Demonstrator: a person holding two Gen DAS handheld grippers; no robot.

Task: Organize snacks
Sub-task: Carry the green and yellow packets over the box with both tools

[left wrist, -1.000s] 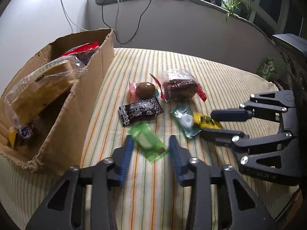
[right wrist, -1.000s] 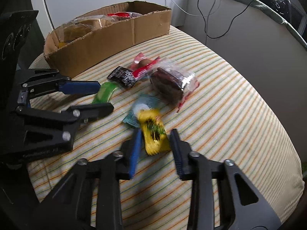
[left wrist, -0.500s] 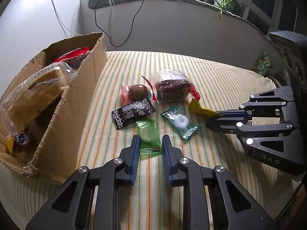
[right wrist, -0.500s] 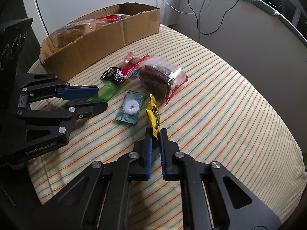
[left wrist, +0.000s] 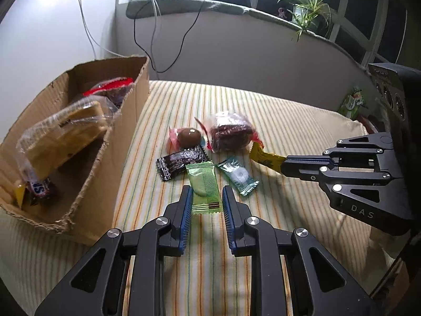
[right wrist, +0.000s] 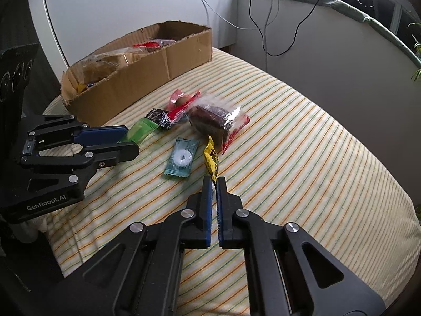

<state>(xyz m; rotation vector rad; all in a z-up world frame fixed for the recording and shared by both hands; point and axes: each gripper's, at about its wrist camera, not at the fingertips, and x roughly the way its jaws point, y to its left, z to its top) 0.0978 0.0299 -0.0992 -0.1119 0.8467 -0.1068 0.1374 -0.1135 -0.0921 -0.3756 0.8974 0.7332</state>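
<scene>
My right gripper (right wrist: pixel 214 180) is shut on a yellow candy packet (right wrist: pixel 211 159) and holds it just above the striped cloth; it also shows in the left wrist view (left wrist: pixel 265 156). My left gripper (left wrist: pixel 204 197) has its jaws on both sides of a green wafer packet (left wrist: pixel 204 187), which rests between the pads. A teal mint packet (left wrist: pixel 236 175), a black packet (left wrist: pixel 180 162), a chocolate egg (left wrist: pixel 188 135) and a wrapped brown cake (left wrist: pixel 229 133) lie on the cloth.
A cardboard box (left wrist: pixel 126 121) with several snacks in it stands at the left, also seen in the right wrist view (right wrist: pixel 158 65). The striped cushion (right wrist: pixel 302 144) ends at a wall with hanging cables (left wrist: pixel 158 39). A green packet (left wrist: pixel 352 102) lies at the far right edge.
My right gripper shut on the yellow packet and lifted it off the cloth. My left gripper closed in around the green packet and both grippers rose a little.
</scene>
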